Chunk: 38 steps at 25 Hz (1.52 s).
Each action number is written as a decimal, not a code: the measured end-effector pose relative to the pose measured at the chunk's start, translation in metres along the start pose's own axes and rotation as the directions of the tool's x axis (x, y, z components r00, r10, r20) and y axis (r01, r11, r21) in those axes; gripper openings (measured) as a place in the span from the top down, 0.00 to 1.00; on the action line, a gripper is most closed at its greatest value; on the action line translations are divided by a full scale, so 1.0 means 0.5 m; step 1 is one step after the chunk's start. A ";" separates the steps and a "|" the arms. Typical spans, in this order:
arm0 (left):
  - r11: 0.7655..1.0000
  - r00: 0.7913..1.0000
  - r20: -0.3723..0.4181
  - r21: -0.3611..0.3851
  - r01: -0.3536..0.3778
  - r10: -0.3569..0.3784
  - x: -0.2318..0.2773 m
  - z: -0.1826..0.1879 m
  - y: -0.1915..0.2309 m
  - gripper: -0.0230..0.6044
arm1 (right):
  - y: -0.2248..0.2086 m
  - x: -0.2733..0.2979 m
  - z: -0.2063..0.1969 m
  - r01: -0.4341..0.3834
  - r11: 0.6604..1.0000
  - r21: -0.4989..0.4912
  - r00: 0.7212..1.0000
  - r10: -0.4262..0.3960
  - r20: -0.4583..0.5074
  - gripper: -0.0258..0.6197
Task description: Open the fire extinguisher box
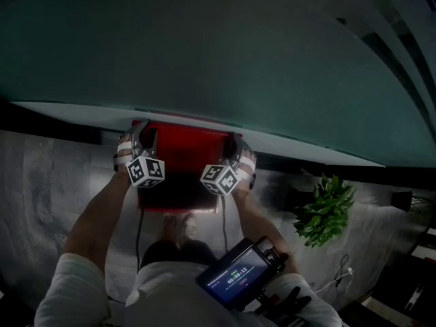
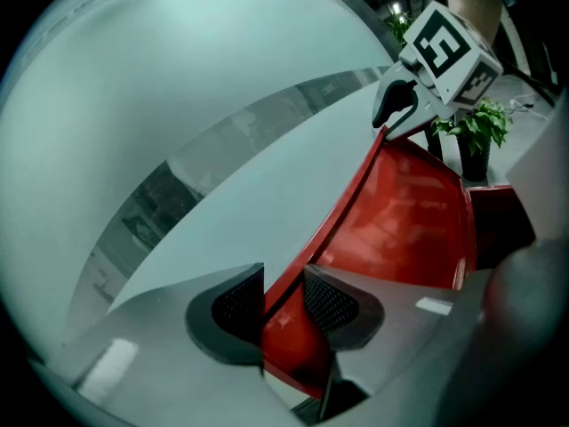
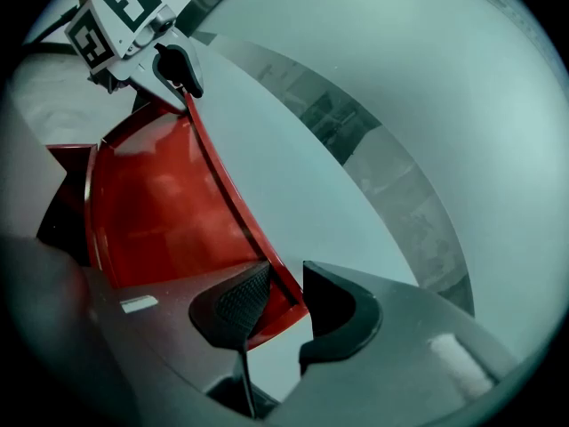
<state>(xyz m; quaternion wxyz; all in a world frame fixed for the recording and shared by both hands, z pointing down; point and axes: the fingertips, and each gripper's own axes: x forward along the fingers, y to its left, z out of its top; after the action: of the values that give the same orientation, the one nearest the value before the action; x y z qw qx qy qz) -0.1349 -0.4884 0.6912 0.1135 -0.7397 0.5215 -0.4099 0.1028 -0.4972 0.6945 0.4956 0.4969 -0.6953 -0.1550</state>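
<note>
The red fire extinguisher box (image 1: 180, 152) stands on the floor against a pale wall (image 1: 204, 46). Its red lid (image 2: 400, 212) is tilted, with its top rim close to the wall. My left gripper (image 1: 146, 135) sits at the lid's left top corner. In the left gripper view, my left gripper (image 2: 284, 302) is shut on the lid's rim, which fills the gap between its pads. My right gripper (image 1: 235, 143) is at the right top corner. Its jaws (image 3: 286, 301) straddle the rim of the lid (image 3: 151, 203), with a gap showing at the outer pad. Each gripper also shows in the other's view: the right gripper (image 2: 400, 105) and the left gripper (image 3: 178, 65).
A potted green plant (image 1: 325, 210) stands on the floor to the right of the box. A device with a lit screen (image 1: 238, 272) hangs at the person's waist. The person's feet are just behind the box. The wall is directly behind the lid.
</note>
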 end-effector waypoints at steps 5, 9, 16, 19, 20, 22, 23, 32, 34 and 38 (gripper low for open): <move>0.993 0.999 0.012 -0.105 0.052 -0.051 -0.001 -0.001 -0.008 0.64 | -0.005 -0.010 -0.008 -0.001 1.000 0.022 1.000 0.001 -0.002 0.77; 0.989 1.000 0.023 -0.147 0.010 -0.007 -0.021 -0.001 0.014 0.64 | -0.014 -0.031 -0.001 0.009 0.999 0.047 1.000 -0.010 0.006 0.79; 0.950 0.996 0.045 -0.306 -0.066 0.083 -0.099 0.026 0.066 0.87 | -0.069 -0.107 0.028 0.019 0.983 0.183 0.996 -0.033 0.077 0.94; 0.919 0.995 0.056 -0.391 -0.059 0.087 -0.145 0.052 0.079 0.96 | -0.097 -0.156 0.053 -0.048 0.949 0.312 0.991 0.005 0.137 0.94; 0.902 0.995 0.065 -0.429 -0.047 0.082 -0.160 0.063 0.080 0.96 | -0.108 -0.174 0.062 -0.077 0.930 0.360 0.986 0.018 0.164 0.94; 0.864 0.993 0.084 -0.503 -0.031 0.084 -0.198 0.083 0.083 0.96 | -0.124 -0.215 0.082 -0.140 0.885 0.443 0.974 0.044 0.220 0.94; 0.843 0.992 0.091 -0.537 -0.025 0.088 -0.221 0.092 0.085 0.96 | -0.128 -0.237 0.089 -0.175 0.858 0.484 0.968 0.059 0.244 0.94; 0.699 0.986 0.116 -0.715 -0.003 0.123 -0.419 0.128 0.084 0.96 | -0.179 -0.402 0.082 -0.345 0.608 0.715 0.925 0.090 0.369 0.94; 0.708 0.982 0.127 -0.706 -0.011 0.141 -0.468 0.144 0.073 0.96 | -0.187 -0.448 0.080 -0.359 0.616 0.701 0.912 0.073 0.403 0.94; 0.710 0.971 0.158 -0.704 -0.017 0.180 -0.550 0.161 0.061 0.96 | -0.179 -0.525 0.082 -0.379 0.632 0.675 0.891 0.054 0.450 0.94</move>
<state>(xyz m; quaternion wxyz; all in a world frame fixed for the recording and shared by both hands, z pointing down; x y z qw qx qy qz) -0.1304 -0.2844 0.4875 -0.0960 -0.7384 0.6609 -0.0937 0.1201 -0.3280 0.4718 0.1142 0.5253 -0.8358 0.1114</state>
